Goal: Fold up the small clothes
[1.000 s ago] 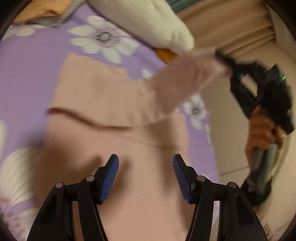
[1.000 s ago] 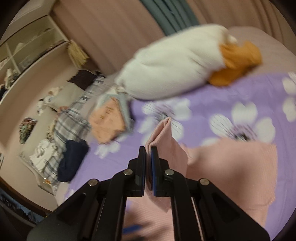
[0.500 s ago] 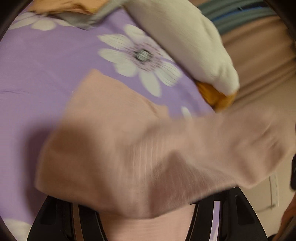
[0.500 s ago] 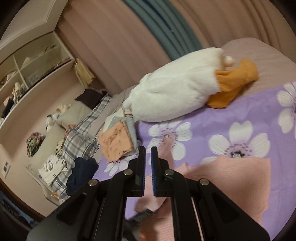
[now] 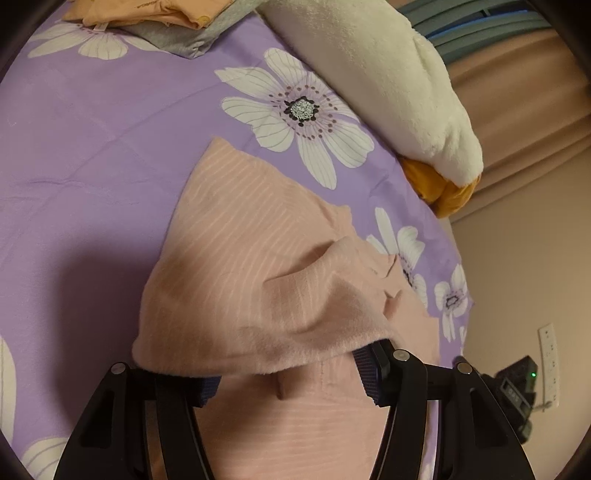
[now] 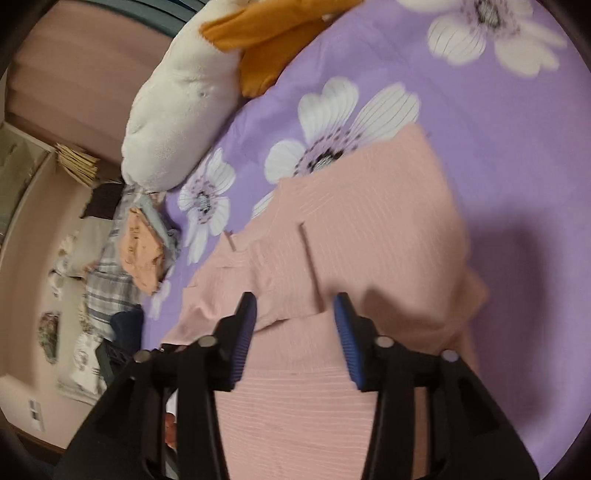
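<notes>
Sleeve [image 5: 258, 314] dropped, purple floral bedsheet [image 5: 92, 147], curtains [image 5: 524, 110]

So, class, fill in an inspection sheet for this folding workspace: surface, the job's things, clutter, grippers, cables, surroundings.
Surface: purple flowered bedsheet, lightly creased.
Job's things: pink striped garment lying on the sheet, its sleeve folded across the body; one fold drapes over the left gripper's fingertips.
Clutter: white and orange plush toy; folded orange and grey clothes; plaid fabric pile beyond the bed.
Grippers: left gripper open, partly under cloth; right gripper jaws opening, nothing pinched between them.
Cables: nothing seen.
Surroundings: curtain, wall socket, shelving.
</notes>
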A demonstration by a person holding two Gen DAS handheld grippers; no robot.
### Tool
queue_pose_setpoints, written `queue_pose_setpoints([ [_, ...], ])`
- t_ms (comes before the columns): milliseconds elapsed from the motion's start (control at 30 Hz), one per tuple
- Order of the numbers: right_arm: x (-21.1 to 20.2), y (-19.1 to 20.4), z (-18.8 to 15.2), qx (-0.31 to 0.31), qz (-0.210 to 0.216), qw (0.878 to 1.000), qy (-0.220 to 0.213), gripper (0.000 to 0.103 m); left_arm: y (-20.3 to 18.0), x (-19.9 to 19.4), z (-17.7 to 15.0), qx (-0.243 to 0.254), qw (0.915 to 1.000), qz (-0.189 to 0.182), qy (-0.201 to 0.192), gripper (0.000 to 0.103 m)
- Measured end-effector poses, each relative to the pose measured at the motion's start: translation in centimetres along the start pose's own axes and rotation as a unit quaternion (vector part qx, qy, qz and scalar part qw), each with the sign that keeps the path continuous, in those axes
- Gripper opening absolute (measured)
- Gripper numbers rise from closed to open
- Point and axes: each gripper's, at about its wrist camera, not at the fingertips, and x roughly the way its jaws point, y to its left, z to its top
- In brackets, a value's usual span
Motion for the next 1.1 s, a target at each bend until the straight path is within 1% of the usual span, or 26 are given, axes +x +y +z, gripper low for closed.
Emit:
queue_pose_setpoints([
  [33, 0.7, 0.5, -0.1, -0.006, 0.001, 1.000, 0.003, 0.045, 0.0, -0.1, -0.1, 0.003, 1.0000, 0.001, 0.001, 0.059],
  [133, 3.1, 1.5, -0.2, -0.023, -0.018, 0.999, 0.019, 0.045, 0.2, -0.5, -0.4, 0.007, 1.0000, 0.000, 0.001, 0.059],
  [200, 4.9, 1.4, -0.1, -0.030, -0.046, 0.998, 0.032, 0.045, 0.6, -0.7, -0.6, 0.006, 1.0000, 0.000, 0.001, 0.059],
  [233, 5.8, 1.8, -0.2, -0.049, -0.073, 0.996, 0.030, 0.044, 0.7, -0.7, -0.6, 0.004, 1.0000, -0.001, 0.002, 0.059],
  [267, 6.1, 1.9, -0.1, -0.061, -0.084, 0.994, 0.026, 0.035, 0.9, -0.7, -0.6, 0.002, 1.0000, -0.004, 0.003, 0.059],
  [300, 6.3, 2.2, -0.2, -0.075, -0.098, 0.992, 0.021, 0.023, 1.0, -0.8, -0.6, 0.001, 1.0000, -0.006, 0.003, 0.059],
  [333, 6.4, 2.4, -0.2, -0.088, -0.111, 0.990, 0.020, 0.020, 1.0, -0.8, -0.6, 0.002, 1.0000, -0.007, 0.003, 0.059],
  [400, 6.6, 2.8, -0.1, -0.109, -0.125, 0.986, 0.022, 0.011, 1.1, -0.8, -0.5, 0.001, 1.0000, -0.008, 0.001, 0.059],
  [467, 6.3, 2.9, 0.0, -0.120, -0.129, 0.984, 0.024, 0.009, 1.2, -0.8, -0.5, -0.005, 0.9999, -0.011, -0.002, 0.059],
  [500, 6.2, 3.0, 0.1, -0.127, -0.129, 0.983, 0.022, 0.008, 1.3, -0.8, -0.5, -0.007, 0.9999, -0.012, -0.003, 0.059],
  [600, 4.8, 4.2, 0.6, -0.145, -0.122, 0.982, -0.005, 0.008, 1.4, -0.8, -0.6, -0.012, 0.9998, -0.017, -0.004, 0.059],
  [667, 2.5, 5.5, 1.2, -0.147, -0.094, 0.984, -0.040, 0.008, 1.5, -1.0, -0.6, -0.014, 0.9997, -0.017, -0.006, 0.059],
  [700, 1.9, 6.2, 1.3, -0.149, -0.087, 0.984, -0.051, 0.008, 1.5, -1.1, -0.5, -0.015, 0.9997, -0.018, -0.008, 0.059],
  [767, -0.8, 7.2, 1.5, -0.157, -0.067, 0.982, -0.083, 0.008, 1.7, -1.5, -0.4, -0.020, 0.9995, -0.020, -0.016, 0.059],
  [867, -3.2, 7.9, 1.0, -0.166, -0.060, 0.978, -0.110, 0.008, 1.9, -2.1, -0.2, -0.025, 0.9989, -0.026, -0.029, 0.059],
  [933, -4.1, 7.1, 0.3, -0.167, -0.072, 0.976, -0.116, 0.008, 2.0, -2.3, -0.1, -0.028, 0.9989, -0.025, -0.029, 0.059],
  [1000, -3.7, 5.9, -0.5, -0.164, -0.095, 0.976, -0.111, 0.008, 2.0, -2.3, -0.3, -0.025, 0.9991, -0.024, -0.026, 0.059],
  [1067, -2.3, 3.8, -1.1, -0.149, -0.122, 0.977, -0.088, 0.011, 1.7, -2.2, -0.7, -0.017, 0.9996, -0.018, -0.017, 0.059],
  [1100, -1.5, 2.6, -1.4, -0.142, -0.134, 0.978, -0.069, 0.013, 1.7, -2.3, -0.9, -0.012, 0.9998, -0.013, -0.012, 0.059],
])
